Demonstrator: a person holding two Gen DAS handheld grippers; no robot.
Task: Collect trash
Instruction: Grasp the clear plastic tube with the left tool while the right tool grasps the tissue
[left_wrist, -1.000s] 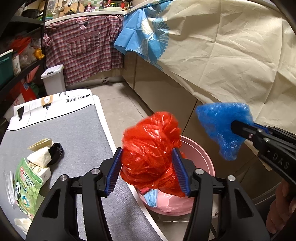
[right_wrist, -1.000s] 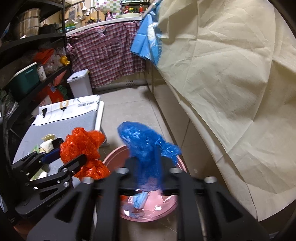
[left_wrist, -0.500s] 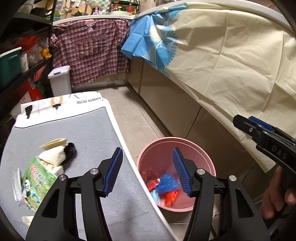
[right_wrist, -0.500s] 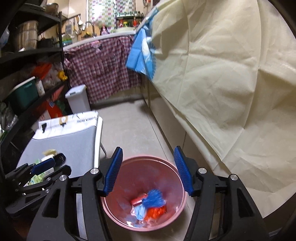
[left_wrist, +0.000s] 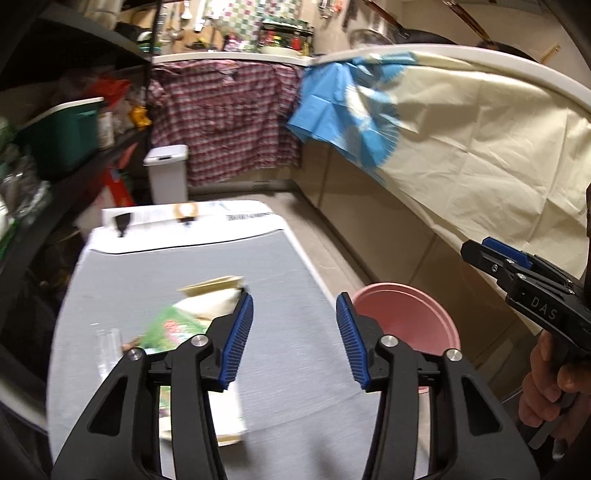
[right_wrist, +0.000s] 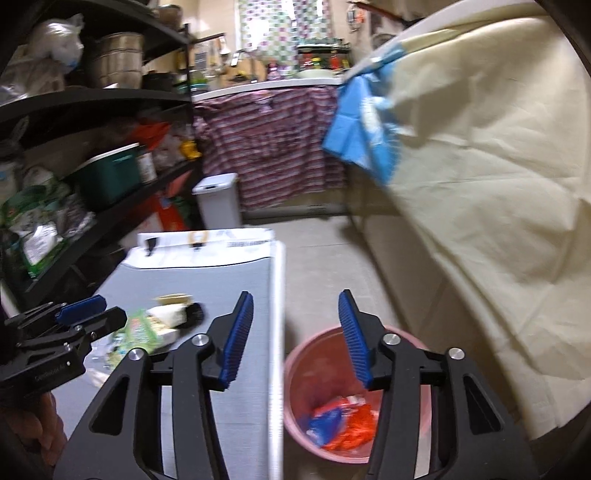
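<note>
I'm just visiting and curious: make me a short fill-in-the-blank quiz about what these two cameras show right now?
1. The round pink plastic bin stands on the ____.
2. The crumpled orange-red plastic bag lies inside the ____.
3. The left gripper and the right gripper are both ____.
4. The green snack packet lies on the grey ____.

Missing words: floor; bin; open; table

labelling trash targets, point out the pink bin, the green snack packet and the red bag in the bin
pink bin (right_wrist: 295, 363): right wrist view, left rim.
green snack packet (left_wrist: 171, 328): left wrist view, printed front.
red bag (right_wrist: 354, 430): right wrist view, crumpled middle, inside the bin.
</note>
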